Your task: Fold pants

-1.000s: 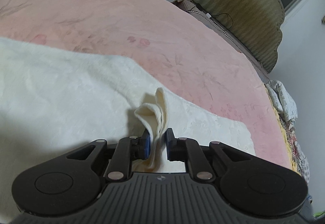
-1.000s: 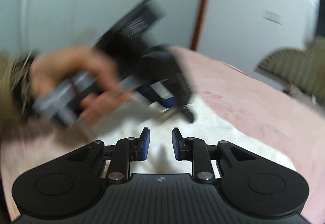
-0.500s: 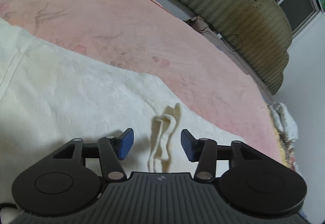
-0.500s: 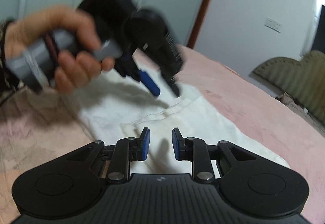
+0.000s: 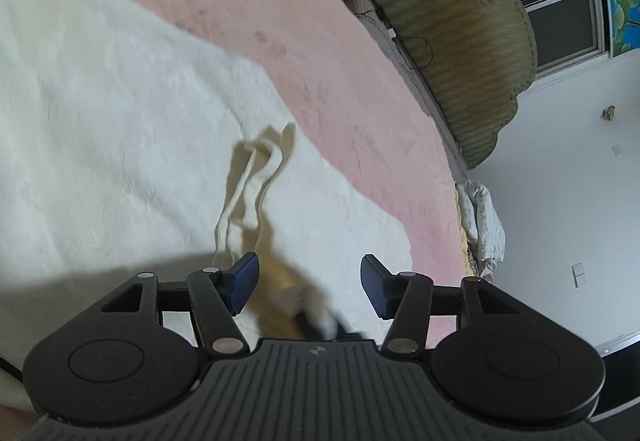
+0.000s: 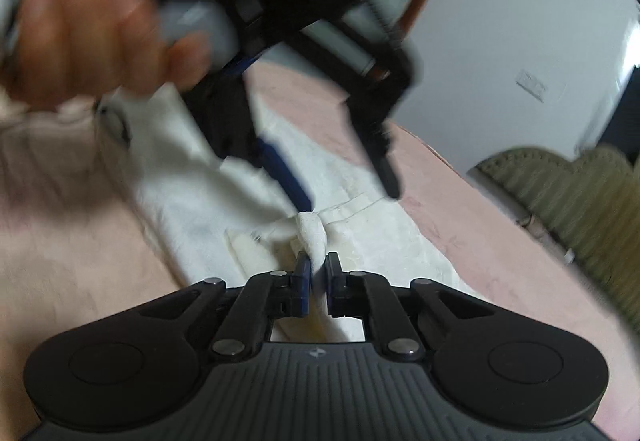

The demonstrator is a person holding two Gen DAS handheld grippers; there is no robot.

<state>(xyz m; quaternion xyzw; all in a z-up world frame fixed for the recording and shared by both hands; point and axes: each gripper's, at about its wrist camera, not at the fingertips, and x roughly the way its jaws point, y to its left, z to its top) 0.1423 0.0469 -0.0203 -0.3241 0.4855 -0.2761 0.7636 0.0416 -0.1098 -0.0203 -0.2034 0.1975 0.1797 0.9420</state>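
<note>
Closest to the right wrist camera, the right gripper (image 6: 317, 273) is pinched on a bunched fold of the cream pants (image 6: 312, 231). Just past it, the left gripper (image 6: 344, 181) hangs over the same cloth, its blue pads spread wide and holding nothing, with the person's hand (image 6: 92, 29) blurred above. From the left wrist camera, the left gripper (image 5: 308, 281) frames a raised ridge of the pants (image 5: 120, 113), which lie spread on the pink bed (image 5: 320, 53). Farther off stands an olive headboard (image 5: 452, 37).

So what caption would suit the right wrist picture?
Right hand-held gripper pinches a fold of the white pants on a pink bed.
</note>
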